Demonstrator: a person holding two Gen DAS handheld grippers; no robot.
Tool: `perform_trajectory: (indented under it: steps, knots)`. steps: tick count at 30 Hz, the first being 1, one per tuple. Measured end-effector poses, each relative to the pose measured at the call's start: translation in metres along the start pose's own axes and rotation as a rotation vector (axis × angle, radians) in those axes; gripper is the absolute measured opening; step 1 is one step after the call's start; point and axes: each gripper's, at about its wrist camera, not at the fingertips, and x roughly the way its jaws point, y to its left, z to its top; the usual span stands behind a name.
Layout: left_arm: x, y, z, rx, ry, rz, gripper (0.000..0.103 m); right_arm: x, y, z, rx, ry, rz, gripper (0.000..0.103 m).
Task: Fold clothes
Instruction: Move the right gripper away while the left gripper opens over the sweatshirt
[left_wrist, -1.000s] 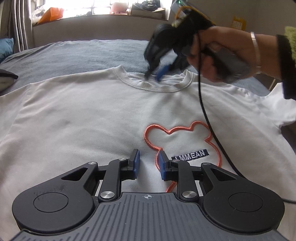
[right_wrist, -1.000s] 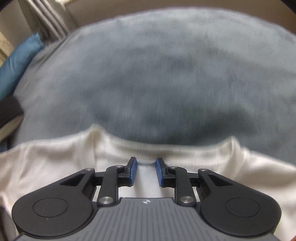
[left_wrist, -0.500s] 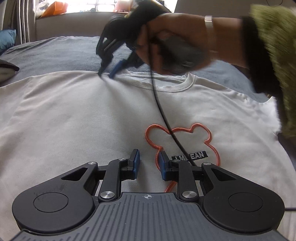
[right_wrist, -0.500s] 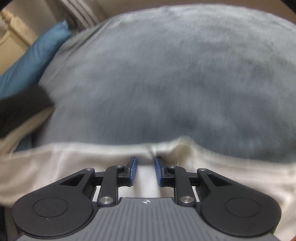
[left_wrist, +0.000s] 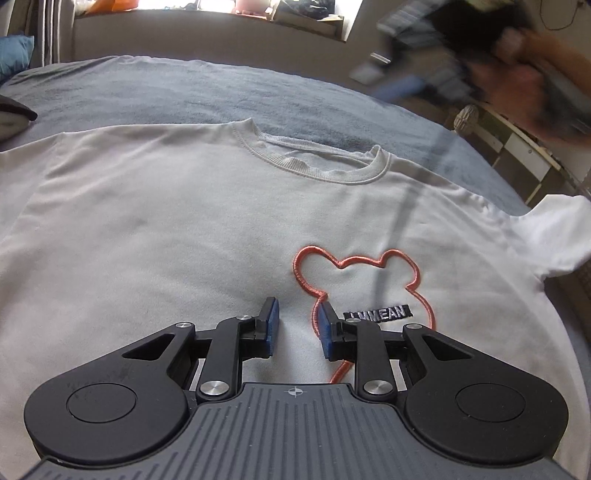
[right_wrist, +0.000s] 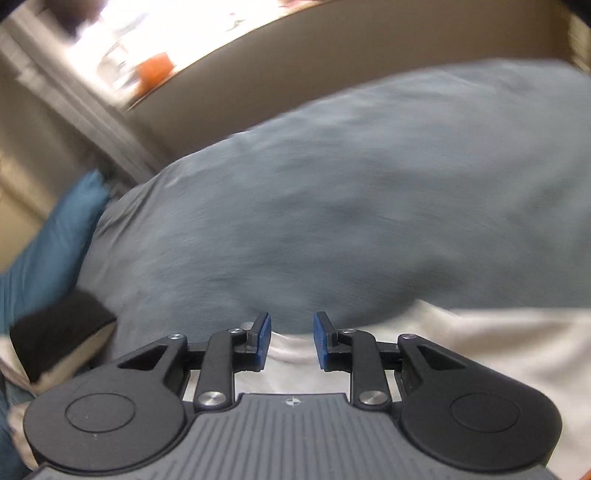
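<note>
A white sweatshirt (left_wrist: 177, 221) is spread flat, front up, on a grey-blue bedcover (left_wrist: 184, 92). The left gripper (left_wrist: 297, 325) is held over its chest, jaws parted and empty. The right gripper (right_wrist: 291, 332) is likewise released, grasping nothing, above the garment's edge.

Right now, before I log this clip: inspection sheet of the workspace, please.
Surface: grey bedspread, lightly rumpled.
Job's things: white shirt spread flat, front up, collar far side, orange bear outline on chest; one sleeve hangs at the edge.
Clutter: dark item at the bed's left edge; blue pillow.
Grippers: left tool open, empty, over the chest; right tool open, empty, blurred, over the shirt's edge.
Cables: blurred dark cable across the shirt.
Surroundings: window sill with oddments, curtain.
</note>
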Motion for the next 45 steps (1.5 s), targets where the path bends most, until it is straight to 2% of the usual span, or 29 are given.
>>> perform_trajectory:
  steps: [6,8,11,15,16,19,22,25,30,33,36,37,38,39,42,45]
  knots:
    - [0.0,-0.008,-0.001,0.033,0.0,0.037,0.025,0.005,-0.09,-0.015,0.143,0.097,-0.146,0.032]
    - [0.0,-0.01,-0.002,0.042,-0.002,0.048,0.025,0.024,-0.108,-0.01,0.158,0.065,-0.17,0.03]
    - [-0.001,-0.012,-0.004,0.054,-0.007,0.06,0.025,0.032,-0.122,0.008,0.225,-0.063,-0.15,0.031]
    - [-0.001,-0.014,-0.005,0.068,-0.012,0.069,0.025,0.015,-0.125,0.02,0.248,-0.138,-0.222,0.031]
    - [-0.001,-0.013,-0.004,0.068,-0.009,0.066,0.025,0.005,-0.127,0.018,0.253,-0.155,-0.214,0.031]
    - [-0.001,-0.01,-0.001,0.06,-0.001,0.052,0.026,-0.039,-0.135,0.001,0.289,-0.202,-0.111,0.031]
    - [-0.006,-0.009,0.001,0.048,0.001,0.059,0.026,-0.091,-0.141,-0.029,0.314,-0.201,-0.013,0.032]
    - [-0.015,-0.009,0.002,0.043,0.0,0.083,0.031,-0.133,-0.142,-0.068,0.299,-0.148,0.048,0.032]
    - [-0.041,-0.011,-0.002,0.073,0.058,0.063,0.033,-0.176,-0.124,-0.134,0.153,-0.038,0.126,0.035]
    - [-0.055,-0.014,-0.012,0.078,0.119,0.027,0.034,-0.166,-0.125,-0.176,0.163,0.033,0.12,0.037]
    - [-0.067,-0.012,-0.031,0.075,0.183,-0.021,0.034,-0.14,-0.146,-0.218,0.219,0.068,0.1,0.037]
    - [-0.073,-0.01,-0.04,0.078,0.212,-0.036,0.034,-0.139,-0.157,-0.232,0.231,0.055,0.093,0.036]
    - [-0.08,-0.007,-0.049,0.088,0.232,-0.046,0.034,-0.141,-0.169,-0.246,0.245,0.038,0.089,0.03]
    - [-0.088,-0.003,-0.058,0.1,0.249,-0.053,0.034,-0.142,-0.18,-0.26,0.258,0.021,0.086,0.029]
    - [-0.116,0.015,-0.086,0.123,0.3,-0.04,0.034,-0.177,-0.215,-0.296,0.325,-0.036,0.066,0.029]
    - [-0.146,0.036,-0.107,0.12,0.344,-0.016,0.034,-0.204,-0.214,-0.308,0.275,-0.07,-0.038,0.024]
